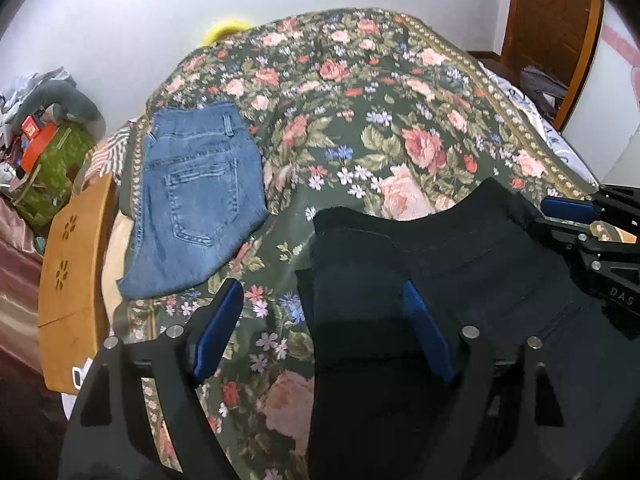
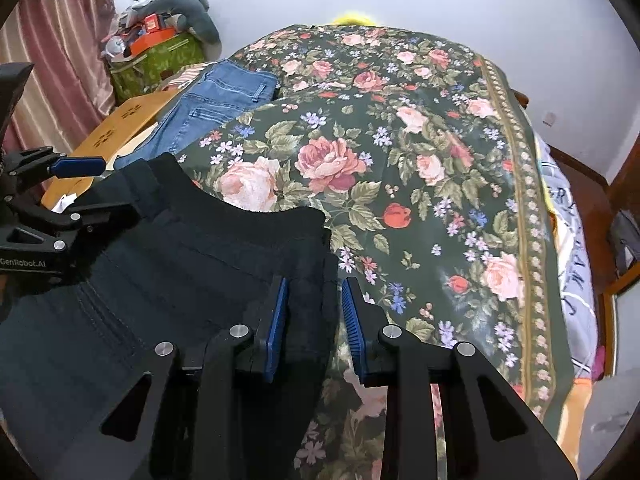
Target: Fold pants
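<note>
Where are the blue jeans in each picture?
Left wrist view: the blue jeans lie folded at middle left, on the flowered bedspread, beside the wooden board.
Right wrist view: the blue jeans are at upper left, far off, partly behind the dark pants.
Shared landmark: the wooden board with flower cut-outs, left of the jeans.
</note>
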A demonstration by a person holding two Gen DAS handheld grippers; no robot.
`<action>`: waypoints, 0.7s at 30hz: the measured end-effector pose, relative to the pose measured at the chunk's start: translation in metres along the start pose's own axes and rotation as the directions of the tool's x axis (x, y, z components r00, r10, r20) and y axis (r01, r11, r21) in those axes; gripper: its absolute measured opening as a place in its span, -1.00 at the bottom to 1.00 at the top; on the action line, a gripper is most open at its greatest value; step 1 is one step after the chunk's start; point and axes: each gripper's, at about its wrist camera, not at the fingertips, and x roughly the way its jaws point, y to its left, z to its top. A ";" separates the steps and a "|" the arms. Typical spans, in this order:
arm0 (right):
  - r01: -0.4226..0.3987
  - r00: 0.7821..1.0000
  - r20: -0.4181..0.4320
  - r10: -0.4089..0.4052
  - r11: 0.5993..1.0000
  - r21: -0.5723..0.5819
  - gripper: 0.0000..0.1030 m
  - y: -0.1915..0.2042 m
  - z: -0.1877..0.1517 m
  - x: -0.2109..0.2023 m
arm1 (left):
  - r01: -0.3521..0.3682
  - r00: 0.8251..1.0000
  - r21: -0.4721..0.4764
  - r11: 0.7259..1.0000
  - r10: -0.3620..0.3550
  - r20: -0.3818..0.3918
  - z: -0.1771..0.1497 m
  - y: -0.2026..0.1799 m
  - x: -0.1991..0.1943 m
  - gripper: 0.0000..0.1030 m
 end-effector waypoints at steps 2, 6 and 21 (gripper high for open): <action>0.006 0.999 0.039 -0.007 1.000 0.013 -0.51 0.000 0.001 -0.016 | 0.001 1.000 -0.019 1.000 0.000 0.024 0.001 0.003 -0.013 0.57; -0.013 0.989 0.147 0.006 0.999 0.042 -0.51 0.002 0.004 -0.060 | 0.027 0.994 -0.052 0.998 -0.021 0.107 0.000 0.010 -0.053 0.57; -0.102 0.983 0.161 0.091 0.993 0.059 0.80 0.024 -0.027 -0.100 | 0.164 0.986 -0.139 0.977 -0.165 0.004 -0.021 0.022 -0.070 1.00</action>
